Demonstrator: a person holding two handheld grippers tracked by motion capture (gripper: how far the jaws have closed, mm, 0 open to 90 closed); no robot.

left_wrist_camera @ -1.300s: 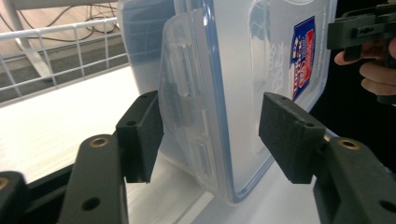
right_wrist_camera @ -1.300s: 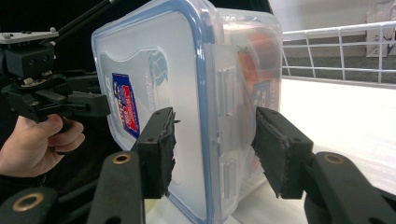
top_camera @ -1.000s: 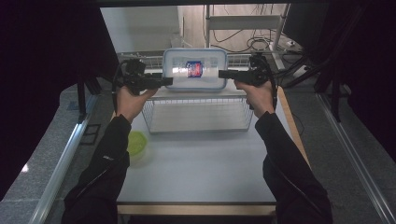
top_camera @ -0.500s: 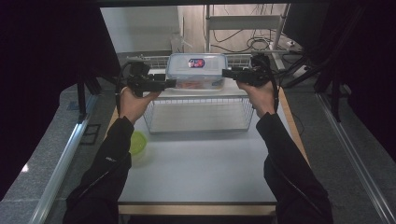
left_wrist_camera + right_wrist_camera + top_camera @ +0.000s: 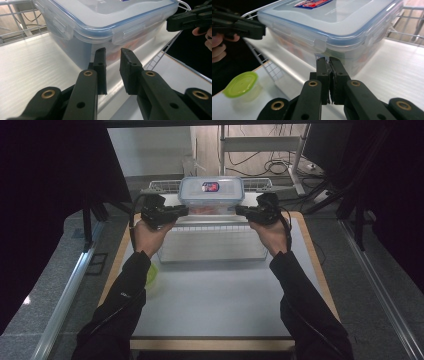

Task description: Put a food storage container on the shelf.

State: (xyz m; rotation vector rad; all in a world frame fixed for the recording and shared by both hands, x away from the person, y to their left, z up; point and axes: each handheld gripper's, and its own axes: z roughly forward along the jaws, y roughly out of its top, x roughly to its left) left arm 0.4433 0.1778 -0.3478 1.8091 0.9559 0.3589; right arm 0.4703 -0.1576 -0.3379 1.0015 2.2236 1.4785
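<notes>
- High view: the lidded box (image 5: 212, 195) now sits at the 12 o'clock end of the wire basket (image 5: 215, 240). A second ago it was nearer me, over the basket's middle. The left tool (image 5: 181, 211) is at the box's 9 o'clock and the right tool (image 5: 242, 210) at its 3 o'clock. Both are just beside its end walls; I cannot tell from here whether they touch.
- High view, the rest: a green-lidded cup (image 5: 150, 275) stands on the surface (image 5: 215, 315) at 8 o'clock of the basket, well apart from the work.
- Left gripper view: the left tool's jaws have just been closing. They now stand a narrow gap apart with nothing between them, tips just short of the box's lower wall (image 5: 82, 50). The box rests on a pale floor inside the wire rail.
- Right gripper view: the right tool's (image 5: 327, 59) jaws have just closed and are fully together on nothing, tips under a lid latch of the box.
- My reading: neither tool grips the box, so I judge it placed and released. The carry looks finished, and what remains is backing both tools away without nudging it.
</notes>
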